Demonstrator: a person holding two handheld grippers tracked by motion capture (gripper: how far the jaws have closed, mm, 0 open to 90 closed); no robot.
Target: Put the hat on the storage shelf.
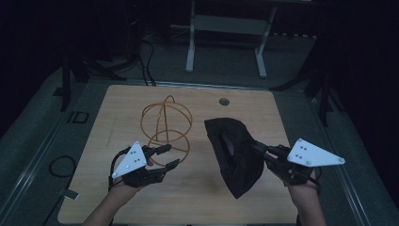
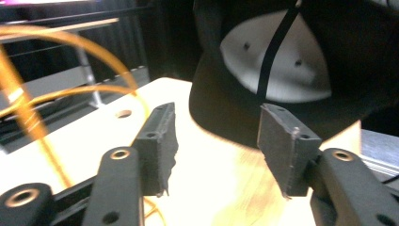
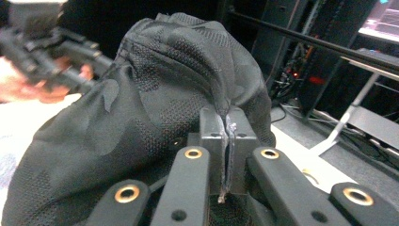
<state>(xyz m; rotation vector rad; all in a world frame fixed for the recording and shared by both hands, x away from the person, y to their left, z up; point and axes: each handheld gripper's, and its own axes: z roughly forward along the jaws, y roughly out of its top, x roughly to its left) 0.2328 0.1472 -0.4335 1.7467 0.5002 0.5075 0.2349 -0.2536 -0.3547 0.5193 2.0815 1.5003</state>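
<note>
High view: the black cap (image 1: 237,157) hangs tilted over the wooden table (image 1: 197,197), right of the orange wire frame (image 1: 165,127).
Right gripper (image 1: 260,149): jaws pinched together on the cap's fabric.
Left gripper (image 1: 168,157): jaws apart, nothing between them, beside the wire frame, well apart from the cap.

1. Left gripper (image 1: 168,157), near left, points right; its jaws stand parted with nothing between them.
2. Right gripper (image 1: 254,147), near right, points left, jaws clamped together.
</note>
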